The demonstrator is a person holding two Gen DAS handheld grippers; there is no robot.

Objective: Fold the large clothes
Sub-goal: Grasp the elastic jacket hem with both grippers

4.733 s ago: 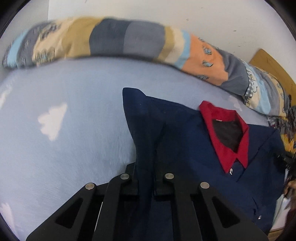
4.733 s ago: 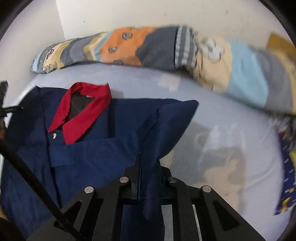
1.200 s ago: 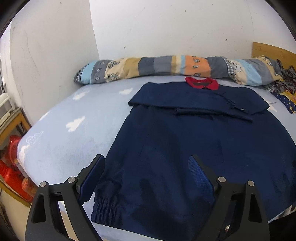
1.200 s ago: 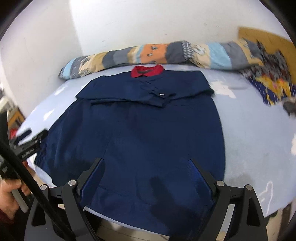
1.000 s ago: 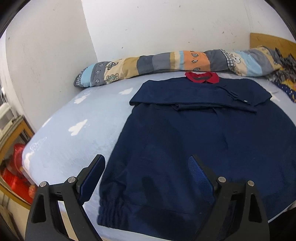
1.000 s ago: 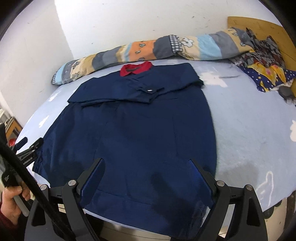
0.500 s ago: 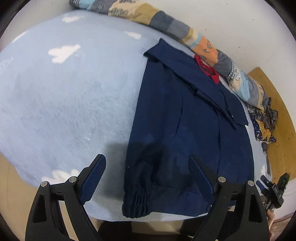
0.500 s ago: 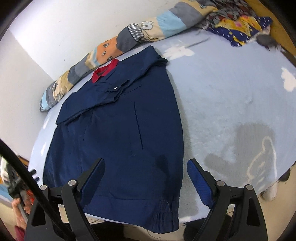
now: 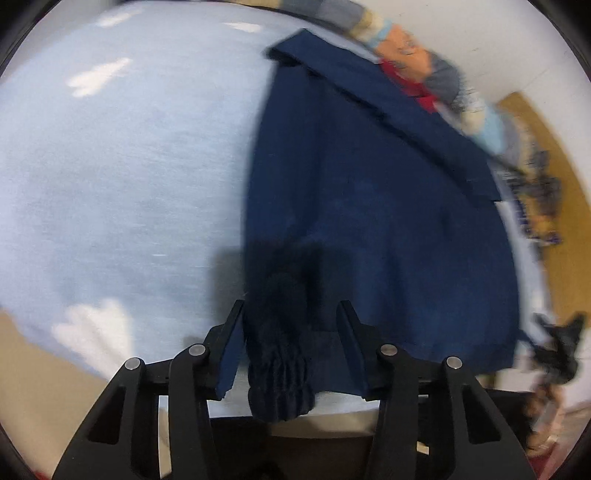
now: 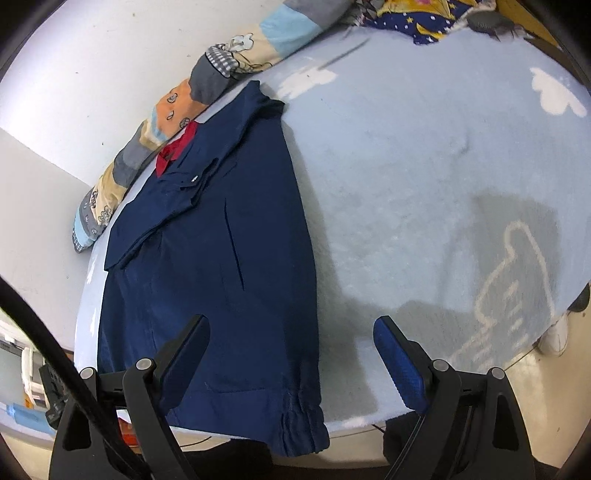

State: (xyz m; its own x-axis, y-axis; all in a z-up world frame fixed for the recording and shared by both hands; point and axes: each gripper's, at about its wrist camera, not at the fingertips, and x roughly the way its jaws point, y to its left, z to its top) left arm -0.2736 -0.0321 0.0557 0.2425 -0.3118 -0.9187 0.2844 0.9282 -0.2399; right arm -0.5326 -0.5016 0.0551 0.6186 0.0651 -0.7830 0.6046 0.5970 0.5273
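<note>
Now, jacket (image 9: 369,206): a navy work jacket lying flat on the bed (image 9: 122,177), sleeves folded across the chest.
Long axis: runs from the hem at the near bed edge up to the red collar (image 10: 176,147) at the far end, so the collar points away, toward the wall.
Hem: the two gathered elastic corners lie at the near edge of the bed; the left corner (image 9: 282,373) bunches up and droops a little over the edge, the right corner (image 10: 303,428) likewise reaches the edge.
Left gripper (image 9: 291,332): its jaws have just been closing, and the left corner stands between them; the pads sit just beside the bunched cloth, but blur hides whether they press it yet, so I cannot tell if it is gripped.
Right gripper (image 10: 291,349): jaws wide apart, holding nothing; the right edge of the jacket lies below, between the two fingers, and the right finger (image 10: 397,363) hangs over bare bed.
Bolster (image 10: 192,107): a patchwork roll along the wall, just beyond the collar.
Bed: pale blue cover with white cloud shapes.
Other cloth (image 10: 424,18): a patterned heap at the far right corner, well apart from the jacket.
</note>
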